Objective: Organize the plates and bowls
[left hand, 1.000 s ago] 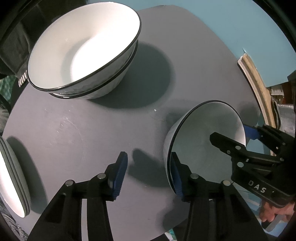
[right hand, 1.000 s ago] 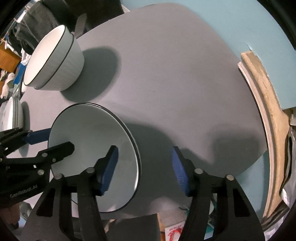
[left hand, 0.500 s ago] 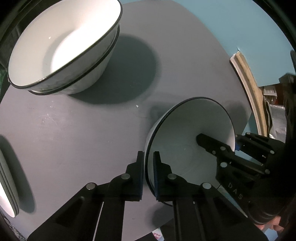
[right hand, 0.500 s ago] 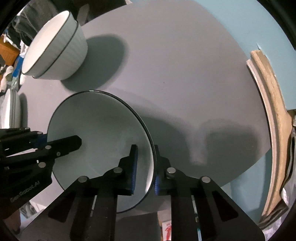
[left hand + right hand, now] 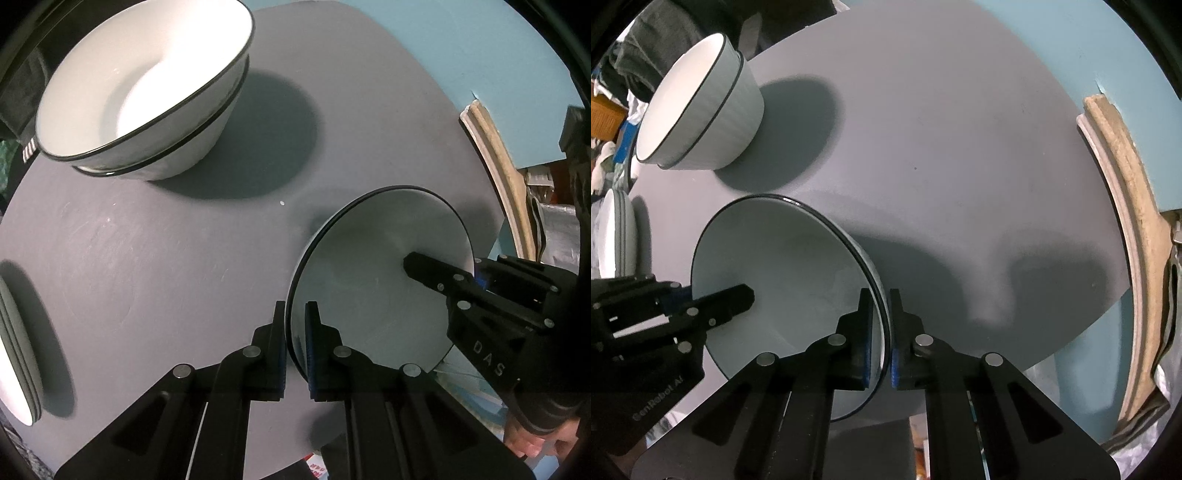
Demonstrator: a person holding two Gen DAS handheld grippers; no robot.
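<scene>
Gripping bowl (image 5: pixel 376 266) rim from opposite sides, left gripper (image 5: pixel 295 339) and right gripper (image 5: pixel 884 332) now clenched, earlier spread wide; resting near stacked bowls (image 5: pixel 144 85).

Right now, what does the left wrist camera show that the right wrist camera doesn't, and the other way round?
Only the left wrist view shows the left gripper from behind, shut on the near rim of the single bowl, and part of a hand at the lower right.

Only the right wrist view shows the right gripper from behind, shut on that bowl's opposite rim, and clutter beyond the table's left edge.

Both show the gray table, the two stacked bowls, the stacked plates, and the other gripper reaching in.
</scene>
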